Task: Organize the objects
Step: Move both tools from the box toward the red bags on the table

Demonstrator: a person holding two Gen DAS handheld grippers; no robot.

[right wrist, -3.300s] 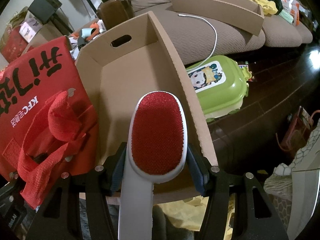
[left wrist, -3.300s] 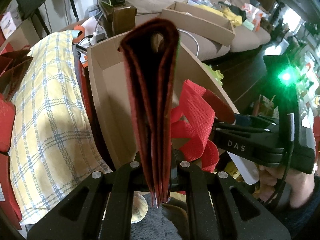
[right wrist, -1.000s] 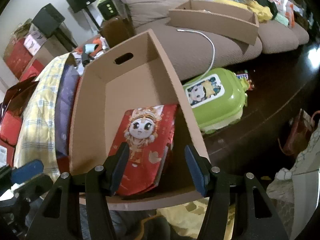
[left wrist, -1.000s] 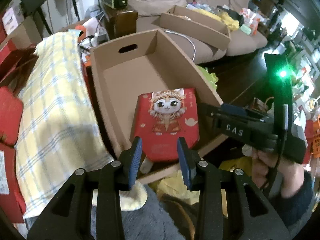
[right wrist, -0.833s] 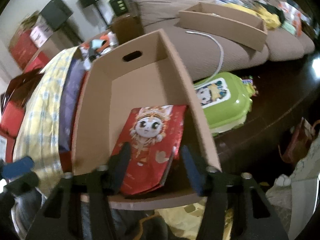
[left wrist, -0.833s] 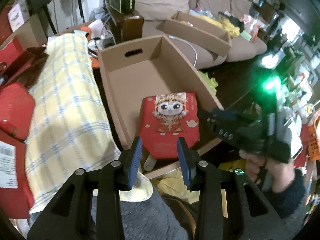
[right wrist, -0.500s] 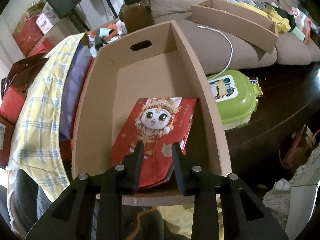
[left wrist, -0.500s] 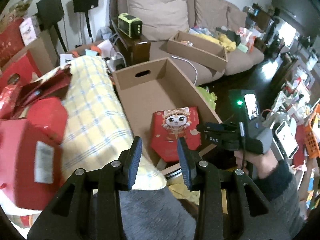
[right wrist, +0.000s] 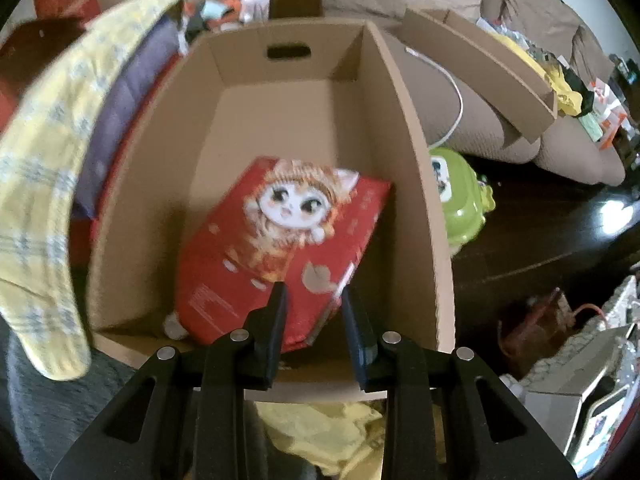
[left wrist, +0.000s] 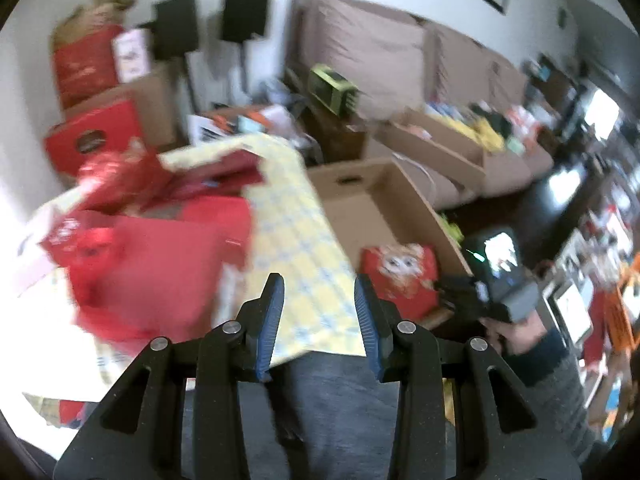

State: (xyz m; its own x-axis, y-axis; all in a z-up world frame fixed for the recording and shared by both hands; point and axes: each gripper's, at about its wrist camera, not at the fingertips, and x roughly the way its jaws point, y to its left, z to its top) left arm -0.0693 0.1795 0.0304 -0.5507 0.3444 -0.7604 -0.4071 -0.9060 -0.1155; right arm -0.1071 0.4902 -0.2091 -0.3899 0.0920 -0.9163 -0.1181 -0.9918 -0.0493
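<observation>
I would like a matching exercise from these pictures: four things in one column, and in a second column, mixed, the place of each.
Things:
1. red bag with cartoon cat
2. yellow checked cloth
3. green plastic case
4. white cable

Places:
A. on the dark floor, right of the cardboard box
B. on the sofa seat
C. inside the cardboard box
D. draped over a pile, left of the box

Pairs: 1-C, 2-D, 3-A, 4-B

Left view smearing with motion blur, red boxes [left wrist: 152, 264] worst. Right view sharper, edges softening. Fisheye bending rims. Daylight glaring off floor [right wrist: 612, 216]; box [right wrist: 416, 184] interior shadowing.
</observation>
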